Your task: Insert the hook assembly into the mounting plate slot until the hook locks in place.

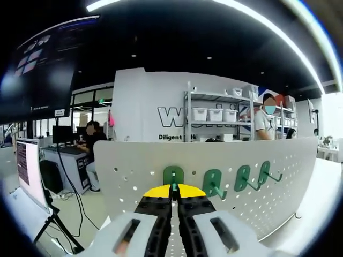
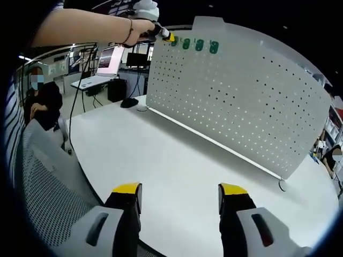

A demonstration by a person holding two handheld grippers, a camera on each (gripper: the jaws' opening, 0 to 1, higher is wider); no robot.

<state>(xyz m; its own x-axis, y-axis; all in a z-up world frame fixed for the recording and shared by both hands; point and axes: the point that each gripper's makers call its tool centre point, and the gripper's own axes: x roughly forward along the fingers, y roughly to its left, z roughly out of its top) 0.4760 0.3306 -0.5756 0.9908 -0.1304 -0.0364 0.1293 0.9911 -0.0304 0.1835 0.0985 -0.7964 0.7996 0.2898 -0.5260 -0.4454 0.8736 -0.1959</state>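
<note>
1. At the pegboard (image 1: 225, 160) top edge: left gripper (image 1: 172, 188) clamped on a green hook (image 1: 173, 174), beside three seated hooks (image 1: 242, 178).
2. Right gripper (image 2: 180, 187) jaws apart, low over the table (image 2: 177, 155).
3. Advice: push square until it locks.

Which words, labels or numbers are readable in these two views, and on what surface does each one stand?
"Diligent": small black word on the white wall.
"W": large outlined letter on the same wall; the rest is hidden by shelves.
Monitor text: too blurred to read.
</note>
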